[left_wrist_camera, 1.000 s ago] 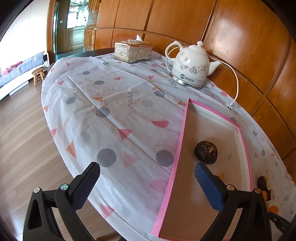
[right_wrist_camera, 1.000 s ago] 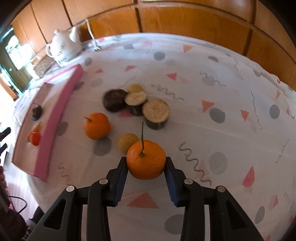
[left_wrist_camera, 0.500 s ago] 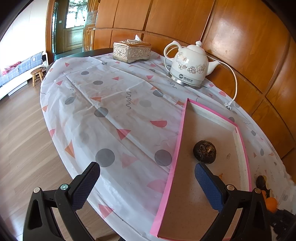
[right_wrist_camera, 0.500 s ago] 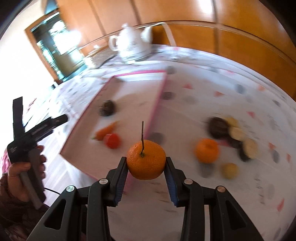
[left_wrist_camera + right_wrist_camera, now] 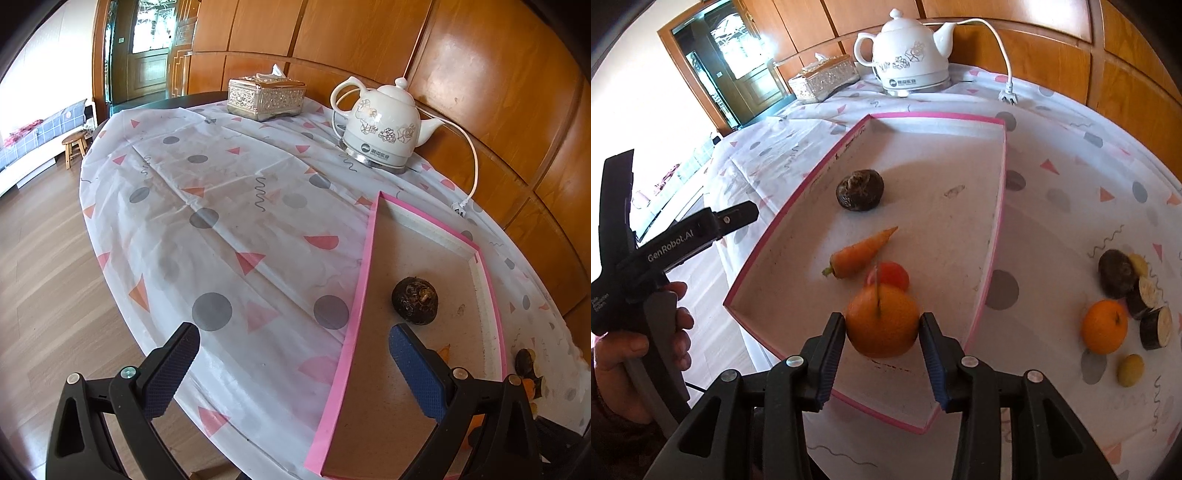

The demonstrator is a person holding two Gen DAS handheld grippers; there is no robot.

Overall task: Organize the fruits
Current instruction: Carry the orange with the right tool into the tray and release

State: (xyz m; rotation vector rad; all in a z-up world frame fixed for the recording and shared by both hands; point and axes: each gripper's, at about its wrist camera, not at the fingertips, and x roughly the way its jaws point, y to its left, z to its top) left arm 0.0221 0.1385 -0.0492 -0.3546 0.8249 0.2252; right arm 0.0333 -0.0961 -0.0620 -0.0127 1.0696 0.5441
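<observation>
My right gripper (image 5: 882,328) is shut on an orange (image 5: 882,323) with a thin stem and holds it above the near part of the pink-rimmed tray (image 5: 997,206). In the tray lie a dark round fruit (image 5: 860,189), a carrot (image 5: 858,254) and a red fruit (image 5: 894,275). A second orange (image 5: 1103,326), a small yellow fruit (image 5: 1130,370), a dark fruit (image 5: 1115,273) and cut eggplant pieces (image 5: 1154,326) lie on the cloth to the right. My left gripper (image 5: 295,365) is open and empty at the table's edge, beside the tray (image 5: 354,317), and also shows in the right wrist view (image 5: 738,218).
A white electric kettle (image 5: 384,129) with its cord and plug (image 5: 460,208) stands behind the tray. A silver tissue box (image 5: 266,98) sits at the far edge. Wooden wall panels run behind the table. The wooden floor lies to the left.
My right gripper has carried the orange from the loose fruit pile leftward to above the tray. The left gripper has stayed nearly still and open.
</observation>
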